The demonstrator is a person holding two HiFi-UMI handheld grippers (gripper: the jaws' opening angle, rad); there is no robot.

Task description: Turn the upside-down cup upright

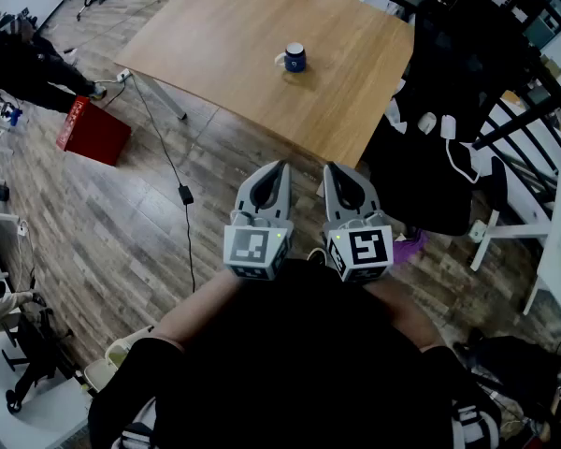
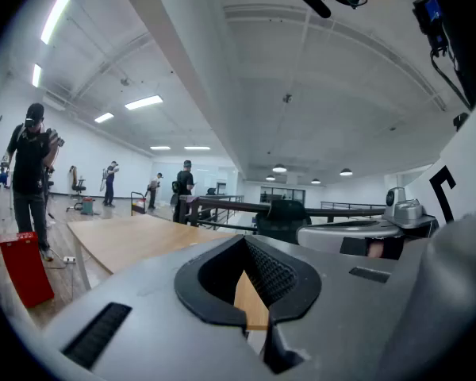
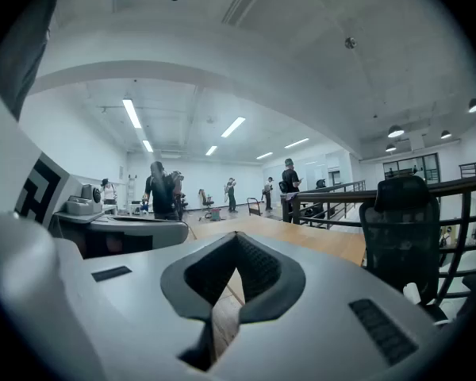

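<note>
Head cam sits high, looking steeply down past the left gripper (image 1: 281, 166) and right gripper (image 1: 328, 168) to the worktop (image 1: 252, 45) further ahead. Each gripper cam rides right behind its jaws, facing about level; all three views share the worktop.

Bright, even light falls from ceiling strip lamps (image 2: 144, 101), and shadows are faint. Both gripper views bulge like a fisheye and have black corners. The left tool (image 2: 254, 328), close to the lens, looks slightly soft. The head view is sharp.
</note>
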